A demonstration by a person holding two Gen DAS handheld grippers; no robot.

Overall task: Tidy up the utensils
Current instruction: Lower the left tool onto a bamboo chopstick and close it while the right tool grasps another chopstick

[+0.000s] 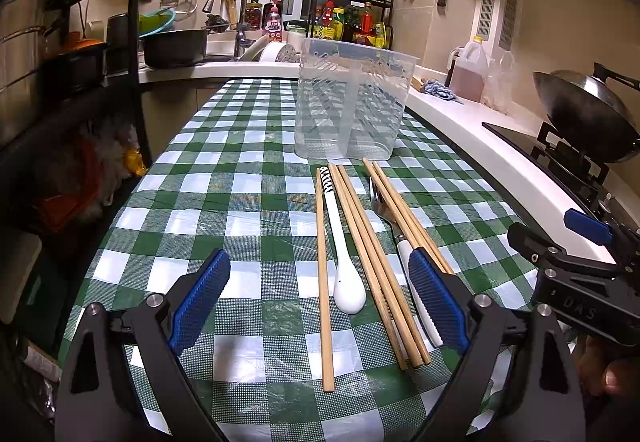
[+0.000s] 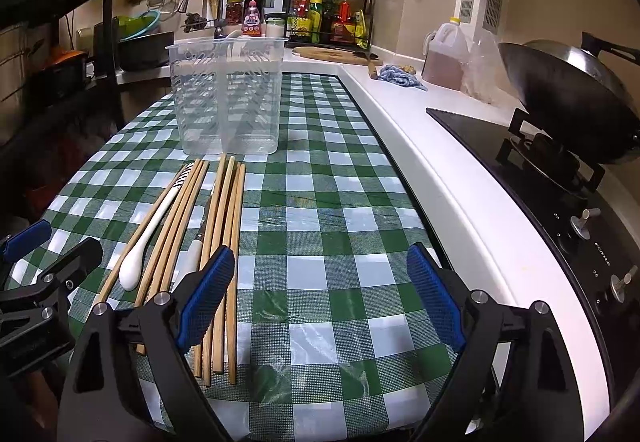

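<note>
Several wooden chopsticks point(image 1: 326, 282) point(image 2: 232, 242), a white spoon point(image 1: 344, 266) point(image 2: 140, 254) with a striped handle and a white-handled fork point(image 1: 394, 226) point(image 2: 194, 256) lie side by side on the green checked tablecloth point(image 1: 240, 201) point(image 2: 340, 222). A clear plastic two-compartment utensil holder point(image 1: 352, 101) point(image 2: 228, 93) stands upright behind them, with nothing in it. My left gripper point(image 1: 320, 294) is open and empty, low over the near ends of the utensils. My right gripper point(image 2: 320, 294) is open and empty, to the right of the utensils; it also shows in the left wrist view point(image 1: 580, 254).
A white counter edge point(image 2: 460, 201) runs along the table's right side, with a black stove point(image 2: 560, 201) and a wok point(image 2: 568, 93) beyond. A sink point(image 1: 224, 53), spice rack point(image 1: 352, 17), oil jug point(image 2: 446, 57) and blue cloth point(image 2: 400, 77) are at the back. A dark shelf point(image 1: 60, 81) stands left.
</note>
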